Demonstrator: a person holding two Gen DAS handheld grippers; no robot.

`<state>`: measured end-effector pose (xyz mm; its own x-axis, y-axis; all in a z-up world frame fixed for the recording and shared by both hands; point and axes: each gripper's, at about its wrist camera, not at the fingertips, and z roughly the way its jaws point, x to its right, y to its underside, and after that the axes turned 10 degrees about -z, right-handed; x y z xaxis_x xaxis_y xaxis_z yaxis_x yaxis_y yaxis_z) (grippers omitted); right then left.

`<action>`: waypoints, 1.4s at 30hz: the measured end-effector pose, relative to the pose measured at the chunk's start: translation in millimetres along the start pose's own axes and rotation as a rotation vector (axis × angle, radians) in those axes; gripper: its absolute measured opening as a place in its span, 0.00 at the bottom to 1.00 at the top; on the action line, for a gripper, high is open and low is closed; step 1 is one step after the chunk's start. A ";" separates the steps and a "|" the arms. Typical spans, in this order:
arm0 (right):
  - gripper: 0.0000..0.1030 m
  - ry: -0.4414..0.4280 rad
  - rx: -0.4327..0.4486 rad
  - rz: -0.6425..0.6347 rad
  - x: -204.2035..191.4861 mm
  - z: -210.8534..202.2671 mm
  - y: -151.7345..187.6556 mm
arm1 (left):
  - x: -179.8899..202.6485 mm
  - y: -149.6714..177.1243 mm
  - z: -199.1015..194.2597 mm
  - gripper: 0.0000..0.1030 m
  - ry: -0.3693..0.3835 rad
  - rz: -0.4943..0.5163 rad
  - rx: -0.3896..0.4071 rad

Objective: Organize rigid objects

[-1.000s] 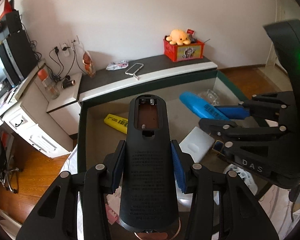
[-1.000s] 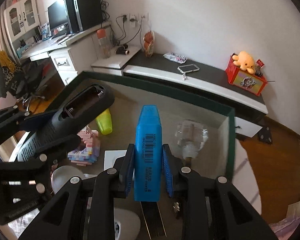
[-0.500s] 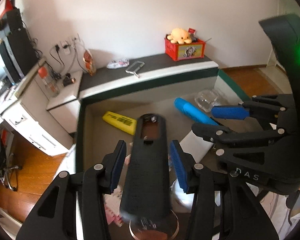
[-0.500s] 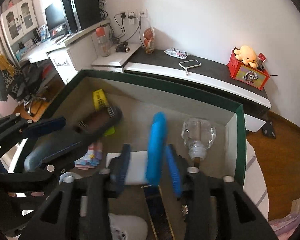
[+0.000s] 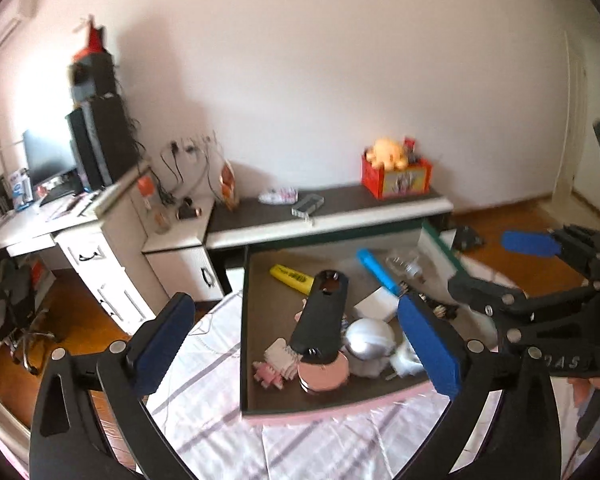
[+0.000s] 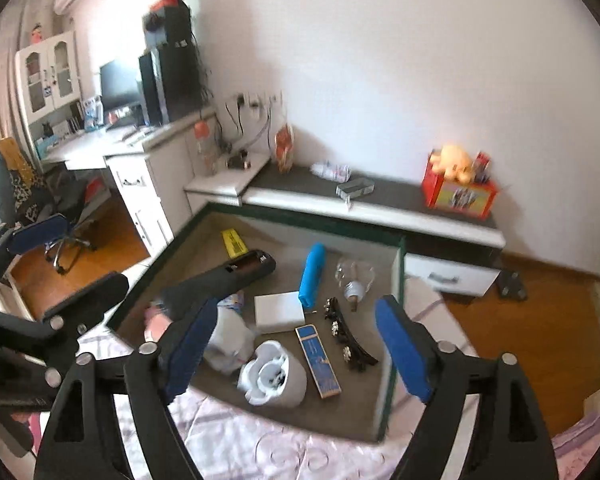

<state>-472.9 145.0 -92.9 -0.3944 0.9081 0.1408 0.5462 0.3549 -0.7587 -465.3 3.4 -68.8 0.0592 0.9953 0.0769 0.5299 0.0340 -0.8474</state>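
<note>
An open green-rimmed box (image 5: 244,320) (image 6: 395,280) sits on a bed sheet. A black remote (image 5: 320,320) (image 6: 220,284), battery bay uncovered, lies tilted in it on top of other items. A blue highlighter (image 5: 378,272) (image 6: 312,276) lies flat farther back. My left gripper (image 5: 296,304) (image 6: 68,258) hangs above the box's near edge, jaws opening wide, gripping nothing. My right gripper (image 6: 296,306) (image 5: 492,264) hovers beside it, jaws also opening, with nothing between the pads.
The box also holds a yellow highlighter (image 5: 292,278), a white case (image 6: 278,312), a glass bottle (image 6: 354,276), a black hair clip (image 6: 346,340), a blue flat pack (image 6: 318,360), a white cup (image 6: 272,378) and pink blocks (image 5: 276,364). A low cabinet (image 6: 380,200) stands behind.
Both grippers went from shut to open. The remote left the left jaws and the blue highlighter left the right jaws; both now lie in the box. Both grippers have pulled up and back.
</note>
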 end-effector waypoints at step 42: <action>1.00 0.204 0.438 0.036 -123.9 -294.3 134.3 | 2.7 121.3 -326.2 1.00 -0.007 -0.007 0.377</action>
<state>-133.2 145.7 -25.1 -0.2038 0.9587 0.1982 0.1771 0.2352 -0.9557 -124.9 -19.4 0.0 0.0499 0.9955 0.0805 0.1818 0.0702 -0.9808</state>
